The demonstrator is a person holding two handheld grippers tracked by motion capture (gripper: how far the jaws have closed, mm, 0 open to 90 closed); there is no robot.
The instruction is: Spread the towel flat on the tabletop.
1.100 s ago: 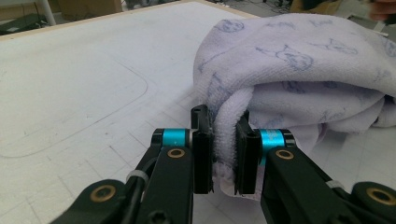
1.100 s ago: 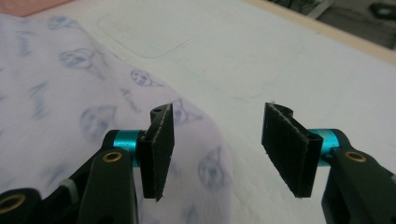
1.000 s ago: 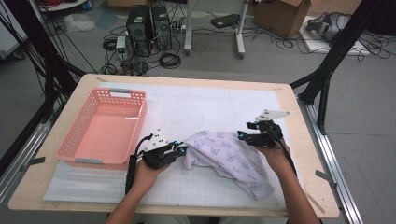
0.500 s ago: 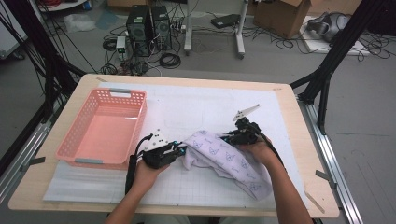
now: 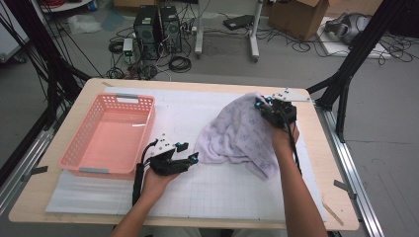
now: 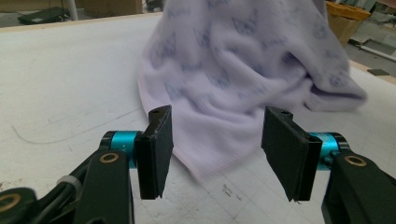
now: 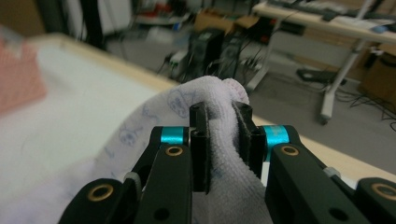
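Note:
A lilac towel [image 5: 237, 133] with a faint printed pattern hangs by its far edge above the white mat. My right gripper [image 5: 262, 105] has just closed its jaws and is shut on a fold of the towel [image 7: 219, 98], holding it raised near the table's far right. My right gripper [image 7: 222, 140] has the cloth bunched between its pads. My left gripper [image 5: 190, 152] rests low at the towel's near left corner. Its jaws have just opened. In the left gripper view, my left gripper [image 6: 217, 149] stands open, with the towel [image 6: 233, 70] hem lying loose between its jaws, untouched.
A pink plastic basket [image 5: 127, 98] with nothing in it stands at the table's left. A white gridded mat [image 5: 222, 197] covers most of the wooden table. Computers, cables and boxes sit on the floor beyond the far edge.
My right gripper closed on the towel's far side and lifted it up and away, so the cloth now hangs. My left gripper opened and let go of the towel's near edge.

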